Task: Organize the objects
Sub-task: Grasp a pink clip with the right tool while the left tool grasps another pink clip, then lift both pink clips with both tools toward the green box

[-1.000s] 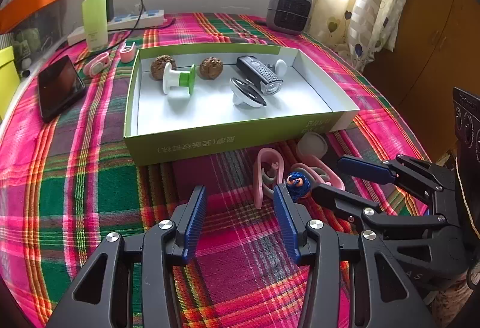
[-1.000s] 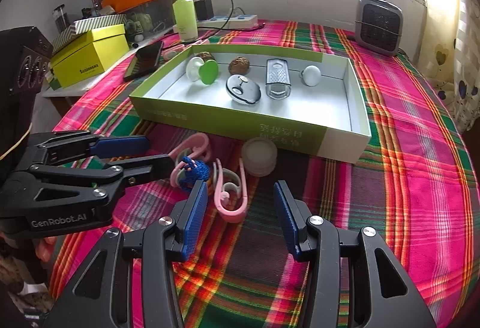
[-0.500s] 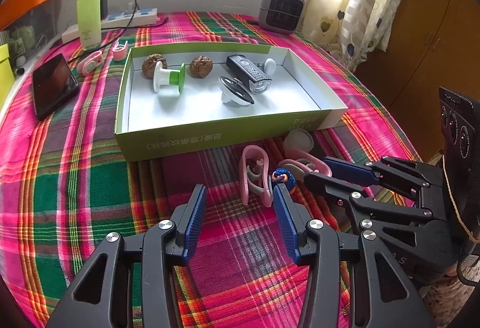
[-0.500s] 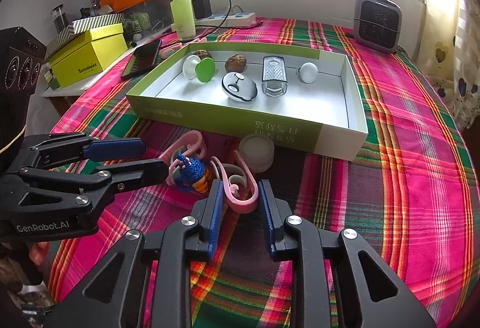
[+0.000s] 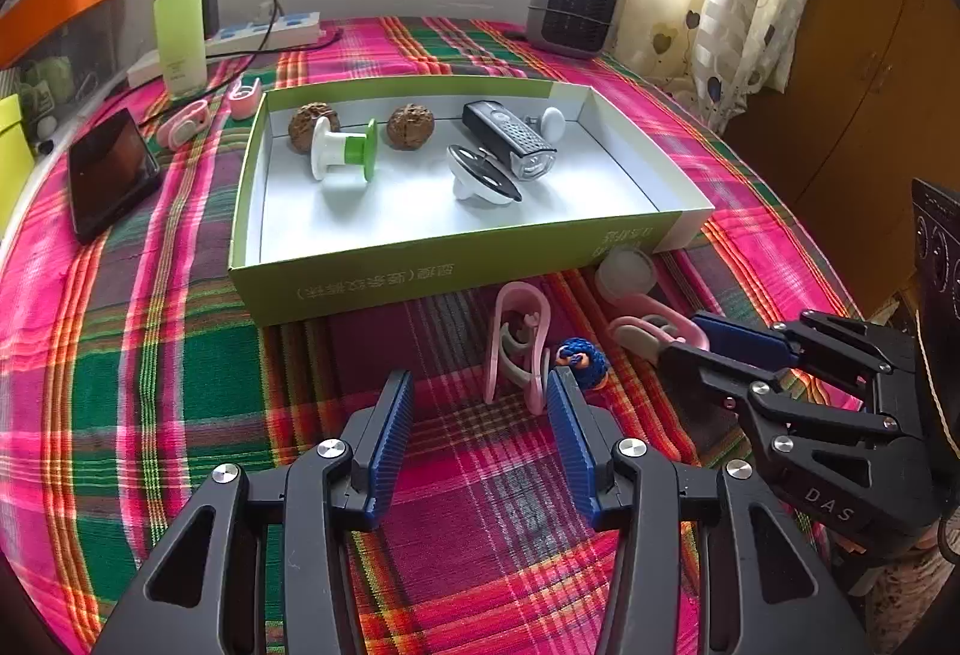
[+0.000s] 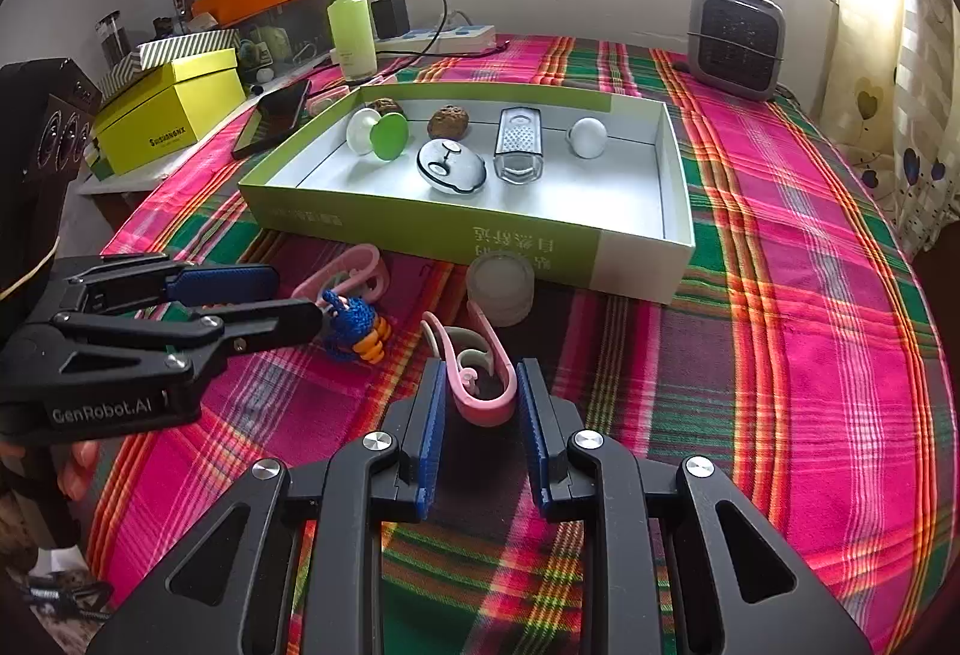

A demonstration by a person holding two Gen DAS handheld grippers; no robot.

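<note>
A green and white box (image 5: 456, 268) (image 6: 540, 241) holds two walnuts, a green-and-white spool, a bike light, a round black-and-white gadget and a white ball. In front of it on the plaid cloth lie two pink clips, a blue knitted toy (image 5: 582, 358) (image 6: 351, 325) and a translucent round lid (image 6: 501, 283). My right gripper (image 6: 480, 403) is closed around one pink clip (image 6: 480, 367) (image 5: 657, 334), its pads touching both sides. My left gripper (image 5: 480, 427) is open just before the other pink clip (image 5: 519, 340) (image 6: 348, 274), with the toy at its right fingertip.
A phone (image 5: 108, 172), a green bottle (image 5: 179, 37), a power strip and two more pink clips (image 5: 183, 130) lie left and behind the box. A small heater (image 5: 573, 10) stands at the back. A yellow box (image 6: 171, 121) sits at the far left.
My right gripper moved forward and closed from wide open onto the pink clip. My left gripper stayed open and barely shifted.
</note>
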